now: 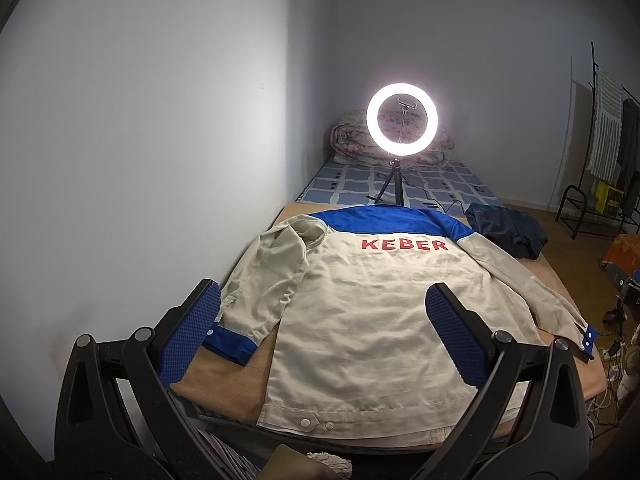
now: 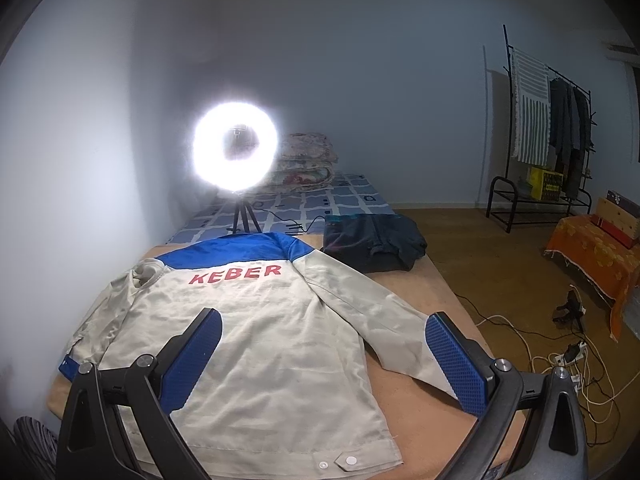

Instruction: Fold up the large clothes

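Both the left gripper and right gripper are hovering wide open and empty above the jacket, so each should be pinching a sleeve cuff cleanly before folding inward.

one readable text: "keber" in red block capitals across the upper back of the cream jacket, just under its blue shoulder panel. same word legible in the right wrist view, on the same spot of the jacket, letters slanting slightly upward to the right. yellow box on the rack's lower shelf carries dark print, too small to read.
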Demonstrator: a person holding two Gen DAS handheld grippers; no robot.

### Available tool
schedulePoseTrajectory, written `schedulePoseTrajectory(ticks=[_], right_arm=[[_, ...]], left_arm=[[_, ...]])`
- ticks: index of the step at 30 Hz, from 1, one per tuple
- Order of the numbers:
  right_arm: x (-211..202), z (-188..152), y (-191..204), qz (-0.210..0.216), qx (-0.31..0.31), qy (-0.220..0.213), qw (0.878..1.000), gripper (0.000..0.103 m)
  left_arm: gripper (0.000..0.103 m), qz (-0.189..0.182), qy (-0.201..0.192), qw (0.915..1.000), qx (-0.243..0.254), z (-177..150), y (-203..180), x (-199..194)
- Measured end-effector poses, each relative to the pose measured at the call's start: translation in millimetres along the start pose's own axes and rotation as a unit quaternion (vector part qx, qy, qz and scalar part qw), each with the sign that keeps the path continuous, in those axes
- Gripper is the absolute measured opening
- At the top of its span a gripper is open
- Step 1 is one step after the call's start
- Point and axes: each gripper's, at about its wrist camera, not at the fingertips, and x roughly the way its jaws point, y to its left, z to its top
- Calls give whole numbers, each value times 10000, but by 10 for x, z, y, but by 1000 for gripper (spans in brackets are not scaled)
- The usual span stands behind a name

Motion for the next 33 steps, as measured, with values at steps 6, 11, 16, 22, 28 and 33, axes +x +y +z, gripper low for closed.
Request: schedulePoseTrajectory(ticks=[6,11,16,22,28,33], right_arm=[[13,6,19,-8,-18,-7,10000,103],[15,15,32,-19,-24,-12,10000,103],[17,22,45,-31,-45,-15,10000,103],[13,28,58,-36,-74,-40,10000,103],[10,28,112,-29,-146,-74,9999,103],[36,50,204,21,-198,-86,9998,103]], left_arm=[[103,-13,6,10000,-14,-6,14,4],[103,-23,-3,10000,-15,-11,25,8],[103,-28,2,10000,-29,-14,38,20],[103,-17,3,10000,-32,-27,45,28],[103,5,36,9999,-98,-68,103,86],[103,93,38,9999,-119,-105,179,129]])
